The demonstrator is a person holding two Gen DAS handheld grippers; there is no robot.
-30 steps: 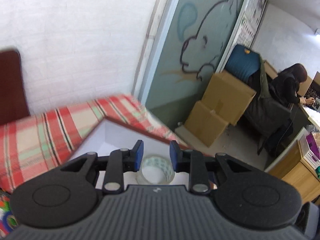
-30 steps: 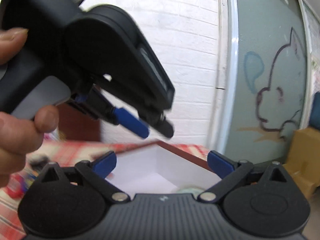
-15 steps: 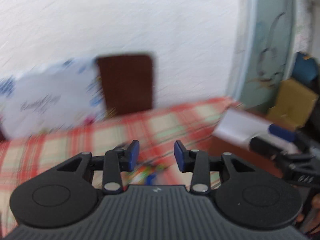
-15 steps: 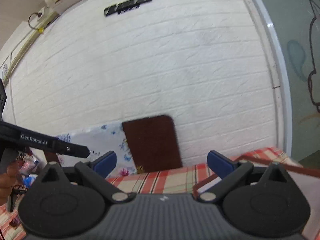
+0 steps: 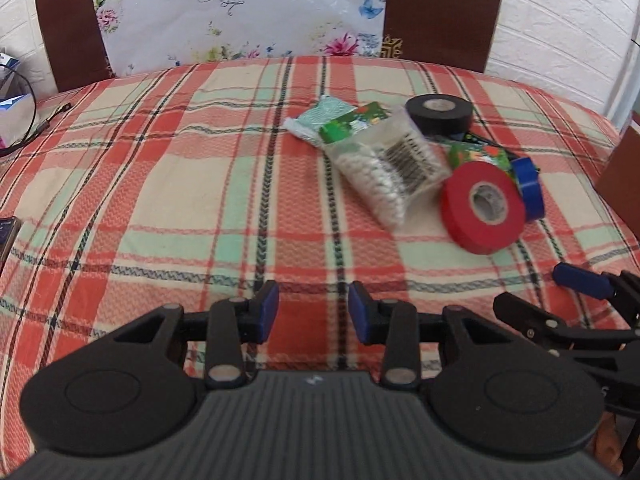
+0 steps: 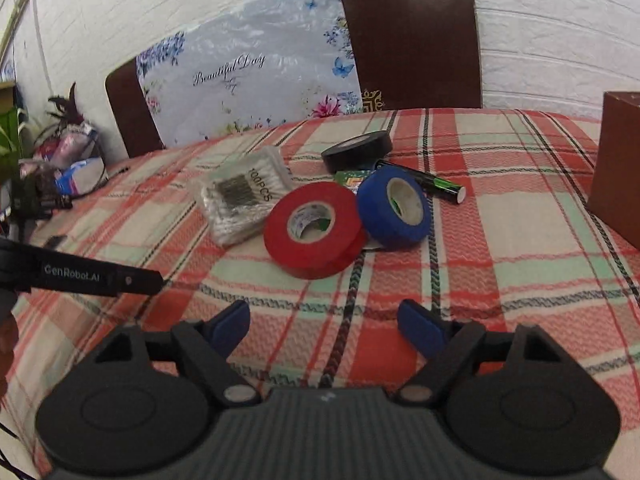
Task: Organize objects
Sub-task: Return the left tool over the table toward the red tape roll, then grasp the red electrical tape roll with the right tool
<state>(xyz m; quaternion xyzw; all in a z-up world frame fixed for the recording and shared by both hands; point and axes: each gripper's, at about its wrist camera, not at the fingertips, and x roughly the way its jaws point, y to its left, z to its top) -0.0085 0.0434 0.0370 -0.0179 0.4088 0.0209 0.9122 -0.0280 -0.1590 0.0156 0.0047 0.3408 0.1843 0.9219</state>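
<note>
Left gripper (image 5: pixel 313 316) hovered slightly spread and empty at lower centre; right gripper (image 6: pixel 324 326) was closing on nothing, red tape (image 6: pixel 314 230) above it.

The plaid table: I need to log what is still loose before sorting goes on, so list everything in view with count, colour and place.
red tape roll: 1, red, mid table, leaning on the blue one
blue tape roll: 1, blue, right of the red
black tape roll: 1, black, lying flat behind them
cotton swab bag: 1, clear, left of the rolls
battery: 1, black and green, behind the blue roll
green packets: at least 2, among the pile
brown box: 1, right edge
tablecloth: 1, red plaid
left gripper: empty, jaws apart
right gripper: empty, jaws closing
</note>
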